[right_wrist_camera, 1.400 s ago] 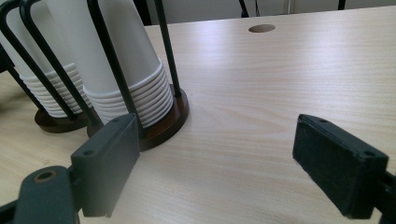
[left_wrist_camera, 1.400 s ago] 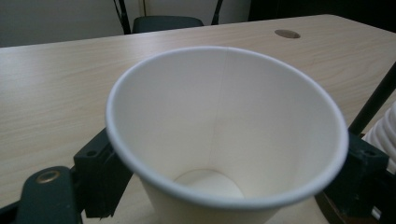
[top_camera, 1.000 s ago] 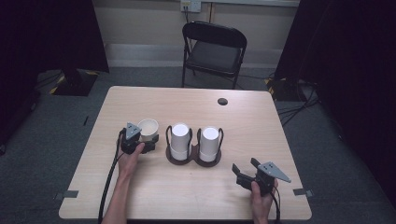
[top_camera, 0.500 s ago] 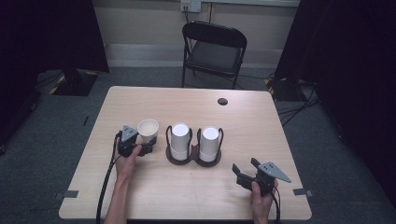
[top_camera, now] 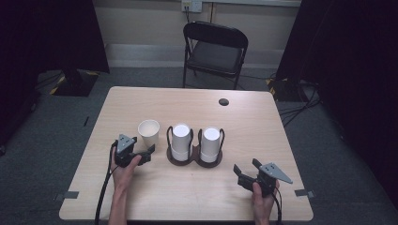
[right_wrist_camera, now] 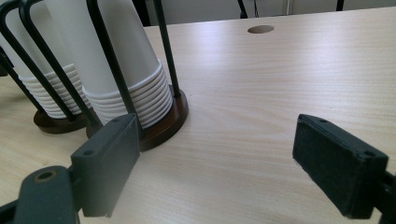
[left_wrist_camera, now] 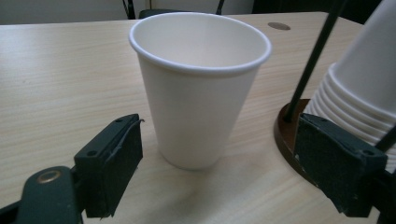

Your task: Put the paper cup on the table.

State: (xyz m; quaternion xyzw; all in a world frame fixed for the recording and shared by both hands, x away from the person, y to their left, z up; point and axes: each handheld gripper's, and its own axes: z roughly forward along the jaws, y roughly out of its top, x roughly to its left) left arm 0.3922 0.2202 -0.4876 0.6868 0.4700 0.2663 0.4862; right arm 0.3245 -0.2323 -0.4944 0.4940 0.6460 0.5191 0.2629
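A single white paper cup (top_camera: 148, 132) (left_wrist_camera: 201, 88) stands upright on the table, just left of the cup holder. My left gripper (top_camera: 143, 153) (left_wrist_camera: 226, 171) is open a little short of it, with the cup just beyond its jaws and touching neither. The holder (top_camera: 195, 160) is dark wire on a brown base and carries two stacks of upturned white cups (top_camera: 180, 137) (top_camera: 210, 139) (right_wrist_camera: 130, 70). My right gripper (top_camera: 248, 169) (right_wrist_camera: 224, 163) is open over bare table, to the right of and nearer me than the holder.
The wooden table (top_camera: 263, 126) has a round cable hole (top_camera: 224, 101) (right_wrist_camera: 260, 29) near its far edge. A black folding chair (top_camera: 213, 47) stands behind the table. A cable (top_camera: 105, 187) trails from the left gripper toward the front edge.
My left gripper has let go of the single cup and drawn back toward me; the cup stays standing beside the holder. The right gripper has not moved.
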